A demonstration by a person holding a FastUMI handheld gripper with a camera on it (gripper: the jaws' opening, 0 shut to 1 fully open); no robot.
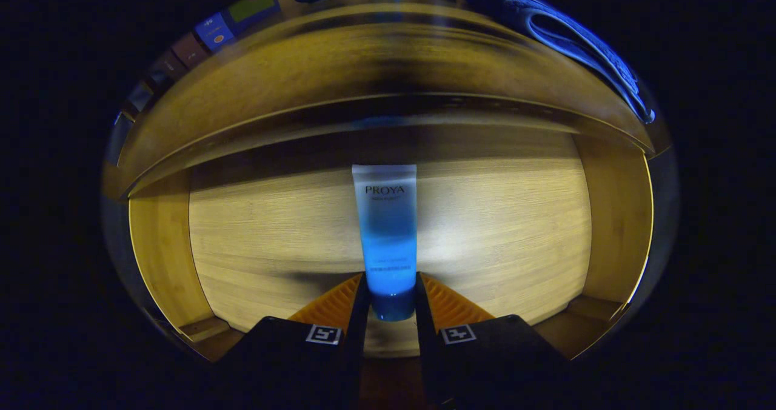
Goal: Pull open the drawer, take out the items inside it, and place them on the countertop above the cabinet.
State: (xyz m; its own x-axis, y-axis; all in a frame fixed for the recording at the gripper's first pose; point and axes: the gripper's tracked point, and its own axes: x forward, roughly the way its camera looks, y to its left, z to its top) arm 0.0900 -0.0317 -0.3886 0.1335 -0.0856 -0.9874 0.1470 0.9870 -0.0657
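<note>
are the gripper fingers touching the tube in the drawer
Touching. The gripper view shows both fingers pressed against the cap end of the tube, one on each side with no gap, above the open drawer floor.

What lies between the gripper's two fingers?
The capped end of the blue-and-white plastic tube sits between the fingers, both pressing it, in the gripper view.

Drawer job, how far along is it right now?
The drawer is already pulled open. The gripper is shut on the cap end of the blue tube, which lies on the drawer floor. Left to do: lift the tube out and set it on the countertop above.
</note>
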